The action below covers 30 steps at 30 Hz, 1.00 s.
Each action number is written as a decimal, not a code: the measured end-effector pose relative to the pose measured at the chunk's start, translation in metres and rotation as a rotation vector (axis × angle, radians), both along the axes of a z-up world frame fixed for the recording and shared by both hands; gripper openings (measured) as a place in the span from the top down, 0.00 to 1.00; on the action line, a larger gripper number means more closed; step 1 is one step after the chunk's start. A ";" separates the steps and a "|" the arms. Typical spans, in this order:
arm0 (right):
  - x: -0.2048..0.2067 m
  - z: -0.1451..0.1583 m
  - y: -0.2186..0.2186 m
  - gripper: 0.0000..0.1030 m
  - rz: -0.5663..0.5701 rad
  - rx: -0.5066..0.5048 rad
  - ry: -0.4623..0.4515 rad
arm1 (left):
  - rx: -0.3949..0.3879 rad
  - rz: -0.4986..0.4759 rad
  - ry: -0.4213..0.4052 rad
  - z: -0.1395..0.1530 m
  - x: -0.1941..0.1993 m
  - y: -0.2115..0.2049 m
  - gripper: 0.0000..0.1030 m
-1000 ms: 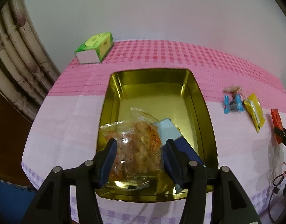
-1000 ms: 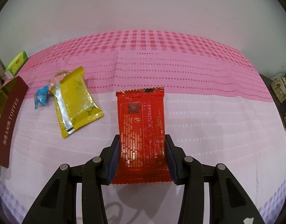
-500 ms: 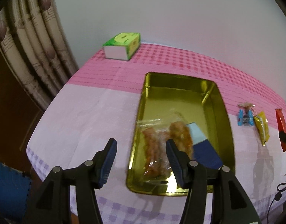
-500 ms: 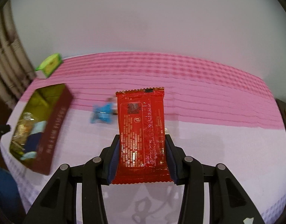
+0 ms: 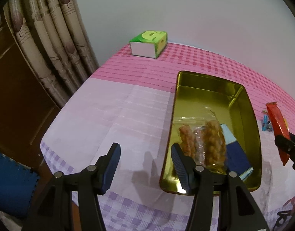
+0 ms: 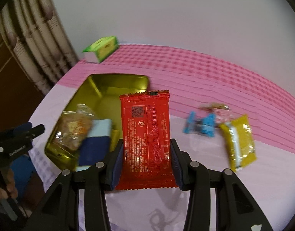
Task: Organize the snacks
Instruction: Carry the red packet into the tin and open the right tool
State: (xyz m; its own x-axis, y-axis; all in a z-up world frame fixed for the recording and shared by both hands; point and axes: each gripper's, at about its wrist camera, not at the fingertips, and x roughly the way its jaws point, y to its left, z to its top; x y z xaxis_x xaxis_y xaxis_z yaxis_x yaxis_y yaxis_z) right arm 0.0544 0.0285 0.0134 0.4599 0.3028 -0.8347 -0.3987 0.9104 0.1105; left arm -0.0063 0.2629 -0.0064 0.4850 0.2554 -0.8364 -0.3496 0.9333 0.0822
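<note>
Beige pleated curtains (image 5: pixel 51 44) hang at the upper left of both views, beside a table (image 5: pixel 112 111) under a pink and lilac checked cloth, with a green tissue box (image 5: pixel 148 43) at its far edge. At lower left of the left wrist view, the left claw (image 5: pixel 145 156) stands wide and empty over bare cloth, just left of the gold tin (image 5: pixel 241 104). Inside the tin lie a clear bag of orange snacks (image 5: pixel 203 136) and a blue packet (image 5: pixel 236 152). Toward the centre of the right wrist view, the right claw (image 6: pixel 145 160) is clamped on the sides of a red packet (image 6: pixel 146 134), held above the table just right of the tin. Further right, a blue wrapped sweet (image 6: pixel 202 125) and a yellow packet (image 6: pixel 239 138) wait on the cloth. I judge the slick wrapper could slip from the edge-on pinch. Released too early, it would land on the rim or cloth. The claws could also clash over the tin.
</note>
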 end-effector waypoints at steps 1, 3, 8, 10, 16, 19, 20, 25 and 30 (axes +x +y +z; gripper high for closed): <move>-0.001 0.000 0.005 0.60 0.008 0.000 0.002 | -0.003 0.004 -0.001 0.000 0.000 0.001 0.46; -0.001 -0.002 0.016 0.60 0.021 -0.002 0.011 | -0.014 0.008 -0.001 -0.001 0.000 0.003 0.46; 0.002 -0.011 0.039 0.60 0.046 0.000 0.038 | -0.011 0.026 0.010 -0.004 0.001 0.007 0.46; 0.003 -0.014 0.044 0.60 0.051 0.002 0.049 | -0.019 0.036 0.012 -0.005 0.001 0.011 0.46; 0.006 -0.025 0.060 0.60 0.068 -0.018 0.061 | -0.026 0.051 0.019 -0.007 0.001 0.013 0.46; 0.009 -0.029 0.066 0.60 0.073 -0.022 0.067 | -0.030 0.055 0.019 -0.007 0.001 0.015 0.46; 0.010 -0.030 0.068 0.60 0.073 -0.023 0.070 | -0.031 0.054 0.019 -0.007 0.001 0.015 0.46; 0.008 -0.037 0.078 0.60 0.089 -0.042 0.065 | -0.031 0.053 0.022 -0.008 0.001 0.015 0.46; 0.007 -0.045 0.082 0.60 0.098 -0.053 0.081 | -0.035 0.052 0.022 -0.008 0.001 0.016 0.46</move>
State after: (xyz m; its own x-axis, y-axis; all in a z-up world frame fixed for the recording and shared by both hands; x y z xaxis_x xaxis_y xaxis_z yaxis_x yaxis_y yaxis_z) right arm 0.0616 0.1107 -0.0313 0.3604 0.2972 -0.8842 -0.4782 0.8727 0.0985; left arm -0.0052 0.2786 -0.0142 0.4529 0.2504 -0.8557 -0.3961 0.9163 0.0585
